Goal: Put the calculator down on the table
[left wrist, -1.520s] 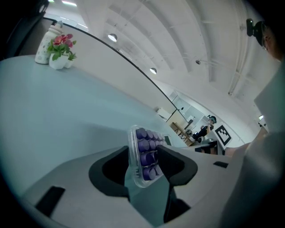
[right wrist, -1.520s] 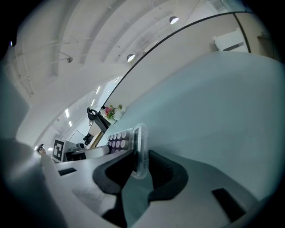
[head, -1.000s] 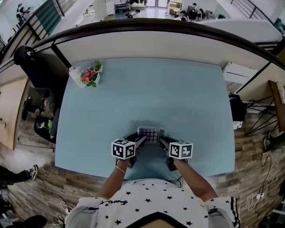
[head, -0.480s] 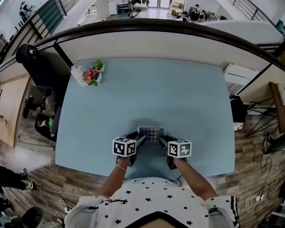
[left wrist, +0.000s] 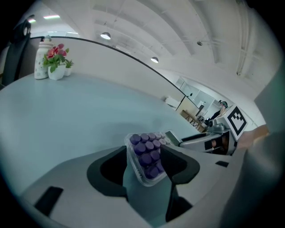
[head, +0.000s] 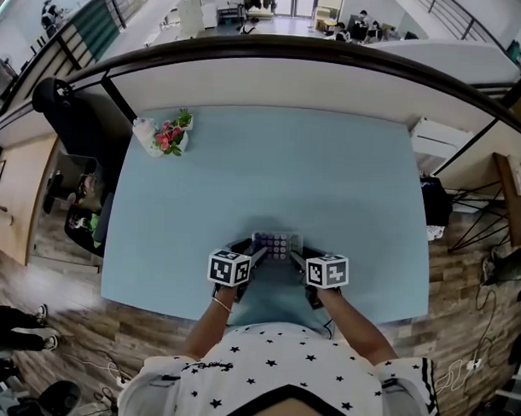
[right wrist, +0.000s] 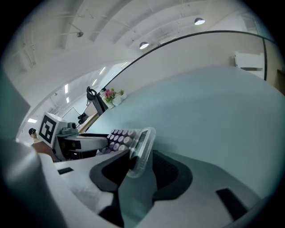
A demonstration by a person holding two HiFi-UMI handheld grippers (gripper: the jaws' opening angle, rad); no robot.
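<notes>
Two grippers are held close in front of the person, over the near edge of the blue table. The left gripper has its jaws opening, with one end of the calculator between them and a gap at one side. The right gripper has its jaws opening too, round the other end, not squeezing it. The calculator is down by the table between them. Far off, at the left corner, stand pink flowers.
</notes>
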